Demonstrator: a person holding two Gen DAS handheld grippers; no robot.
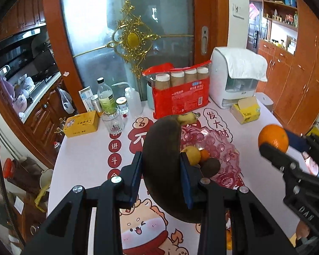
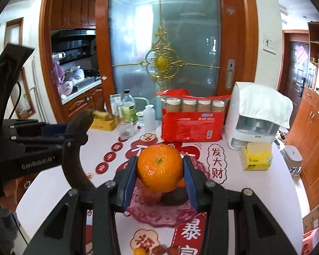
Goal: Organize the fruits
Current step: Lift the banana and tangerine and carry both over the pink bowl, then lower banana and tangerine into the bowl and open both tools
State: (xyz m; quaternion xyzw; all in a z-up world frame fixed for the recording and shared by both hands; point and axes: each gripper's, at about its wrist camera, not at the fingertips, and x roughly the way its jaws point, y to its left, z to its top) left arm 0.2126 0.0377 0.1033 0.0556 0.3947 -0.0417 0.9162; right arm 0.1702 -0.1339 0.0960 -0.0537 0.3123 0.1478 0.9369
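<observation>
- The left gripper (image 1: 161,176), low centre of its own view, clamps a blackened, curved banana (image 1: 165,161) between blue pads, its yellow stem tip pointing up.
- The right gripper (image 2: 159,182) pinches a glossy, dimpled orange (image 2: 159,167), lifted clear above the table (image 2: 255,191).
- Beneath both sits a ruffled pink glass bowl (image 1: 225,148) holding small fruits.
- Open printed tablecloth lies left and right of the bowl.
- Toward the frame's top, a red cup package (image 1: 180,97), bottles and a white appliance (image 1: 234,78) crowd the table's far edge.
</observation>
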